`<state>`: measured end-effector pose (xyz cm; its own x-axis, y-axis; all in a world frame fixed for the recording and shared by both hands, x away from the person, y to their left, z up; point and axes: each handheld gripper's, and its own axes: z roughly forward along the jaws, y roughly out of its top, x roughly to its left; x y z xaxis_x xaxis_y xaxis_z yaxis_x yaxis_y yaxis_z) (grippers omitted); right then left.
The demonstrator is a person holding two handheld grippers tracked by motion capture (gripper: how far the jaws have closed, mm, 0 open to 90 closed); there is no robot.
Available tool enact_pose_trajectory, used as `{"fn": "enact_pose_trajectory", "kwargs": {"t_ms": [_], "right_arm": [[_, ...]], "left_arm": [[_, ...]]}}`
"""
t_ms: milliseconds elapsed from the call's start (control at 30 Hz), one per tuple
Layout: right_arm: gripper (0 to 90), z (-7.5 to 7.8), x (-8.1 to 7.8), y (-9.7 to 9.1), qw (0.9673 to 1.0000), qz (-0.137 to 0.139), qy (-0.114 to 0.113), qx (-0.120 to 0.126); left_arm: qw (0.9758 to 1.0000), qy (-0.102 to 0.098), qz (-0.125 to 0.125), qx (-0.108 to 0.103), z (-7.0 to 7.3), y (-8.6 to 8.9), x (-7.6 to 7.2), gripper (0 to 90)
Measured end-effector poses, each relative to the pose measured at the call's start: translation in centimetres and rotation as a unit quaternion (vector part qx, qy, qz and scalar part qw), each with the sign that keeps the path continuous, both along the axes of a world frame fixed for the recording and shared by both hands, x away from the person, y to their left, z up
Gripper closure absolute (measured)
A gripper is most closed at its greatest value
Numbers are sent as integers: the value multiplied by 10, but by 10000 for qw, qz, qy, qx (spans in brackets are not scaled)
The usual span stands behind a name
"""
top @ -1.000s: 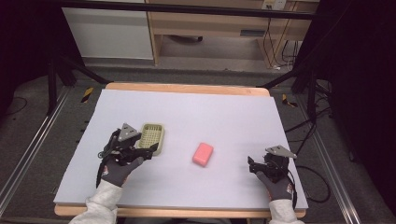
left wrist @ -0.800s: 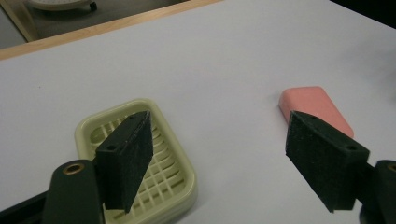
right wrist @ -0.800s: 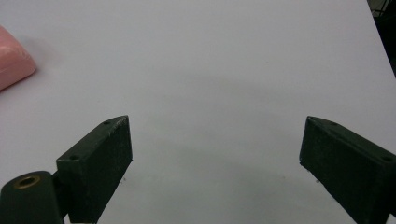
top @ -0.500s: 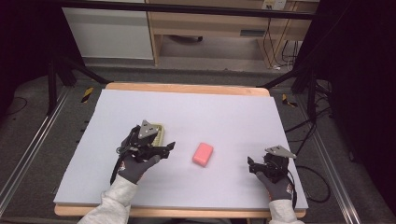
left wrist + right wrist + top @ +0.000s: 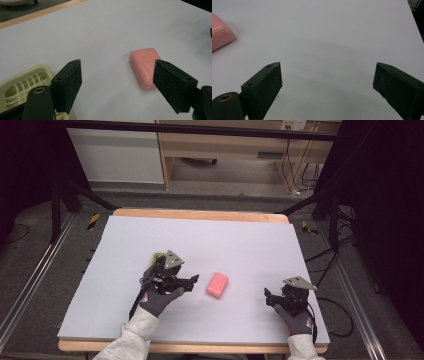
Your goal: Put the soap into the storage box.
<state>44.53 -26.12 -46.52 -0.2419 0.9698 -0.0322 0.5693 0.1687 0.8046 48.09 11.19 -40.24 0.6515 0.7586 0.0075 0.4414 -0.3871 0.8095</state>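
A pink rounded-rectangle bar of soap [image 5: 217,285] lies flat just below the centre of the high view, long axis running lower left to upper right. The left gripper [image 5: 192,281], jaws wide apart, sits just left of it, above what looks like a pale yellow slatted plastic soap dish [image 5: 23,85]. The right gripper [image 5: 268,298], jaws apart, rests lower right on the white table sheet [image 5: 240,240].

Pink soap [image 5: 217,284], pale-yellow slatted dish [image 5: 22,82]

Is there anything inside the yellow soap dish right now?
The part of the soap dish that shows in the left gripper view has only its slatted bottom, nothing in it. The left gripper, jaws open, hides its near part. The pink soap lies apart on the table.
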Motion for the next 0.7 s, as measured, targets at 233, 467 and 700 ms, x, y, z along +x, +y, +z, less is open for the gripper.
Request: {"fn": "enact_pose_trajectory", "kwargs": {"t_ms": [233, 467, 700], "right_arm": [[86, 0, -1, 1, 10000, 28, -10, 26], [86, 0, -1, 1, 10000, 30, -35, 48], [86, -1, -1, 2, 10000, 45, -46, 13]], "left_arm": [[9999, 16, -116, 51, -2, -16, 2, 227], [9997, 81, -194, 78, -8, -29, 3, 221], [9993, 178, -285, 183, -19, -44, 5, 219]]}}
